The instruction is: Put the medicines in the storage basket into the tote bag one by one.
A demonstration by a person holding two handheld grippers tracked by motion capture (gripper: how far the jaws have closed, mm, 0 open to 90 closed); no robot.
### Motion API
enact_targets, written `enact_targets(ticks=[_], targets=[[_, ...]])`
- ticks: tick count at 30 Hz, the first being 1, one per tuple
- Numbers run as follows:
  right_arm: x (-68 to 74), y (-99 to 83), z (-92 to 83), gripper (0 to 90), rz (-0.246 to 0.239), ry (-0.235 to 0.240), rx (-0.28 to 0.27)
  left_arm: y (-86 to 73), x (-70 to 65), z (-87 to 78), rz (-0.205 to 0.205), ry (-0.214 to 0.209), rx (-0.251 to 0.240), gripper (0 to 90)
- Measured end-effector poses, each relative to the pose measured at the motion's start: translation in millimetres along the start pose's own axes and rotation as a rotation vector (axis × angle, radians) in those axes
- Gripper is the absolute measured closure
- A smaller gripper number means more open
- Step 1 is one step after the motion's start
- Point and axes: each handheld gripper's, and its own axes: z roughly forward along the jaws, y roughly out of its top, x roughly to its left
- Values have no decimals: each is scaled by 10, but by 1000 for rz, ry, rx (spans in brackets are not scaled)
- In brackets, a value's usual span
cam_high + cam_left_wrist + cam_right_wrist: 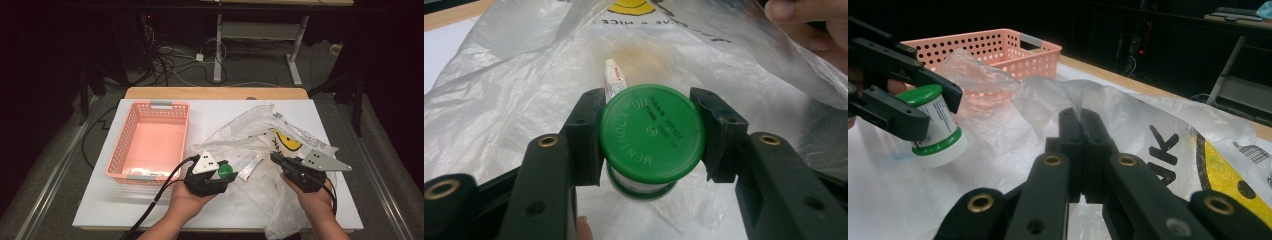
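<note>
- The left gripper (651, 137) is clamped on the one small white jar with a green screw lid (651, 134), held near the table's front, apparently freshly taken from the bag.
- The right gripper (1081, 131), jaws together, pinches the crinkled clear plastic bag (250, 135) (probably holding it open).
- One pink perforated plastic basket (131, 131) waits at far left; one thin white tube (250, 167) lies on the bag.

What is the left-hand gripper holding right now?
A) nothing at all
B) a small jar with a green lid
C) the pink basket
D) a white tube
B: in the left gripper view the left gripper has its two black jaws pressed against either side of the green lid of the small jar, above the plastic bag.
</note>
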Motion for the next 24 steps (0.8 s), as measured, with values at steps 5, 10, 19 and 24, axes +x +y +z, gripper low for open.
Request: enact_targets(ticks=[5,10,19,24], targets=[[3,11,0,900,1,-2,-2,8,-3,71,-5,-5,2,499],[1,27,-8,900,-3,-3,-8,30,-5,137,-2,-12,7,498],[-17,49,-18,900,-2,-7,-19,71,-53,301,2,-25,15,498],[-22,55,-26,900,3,-10,-22,117,-98,405,11,-30,13,499]])
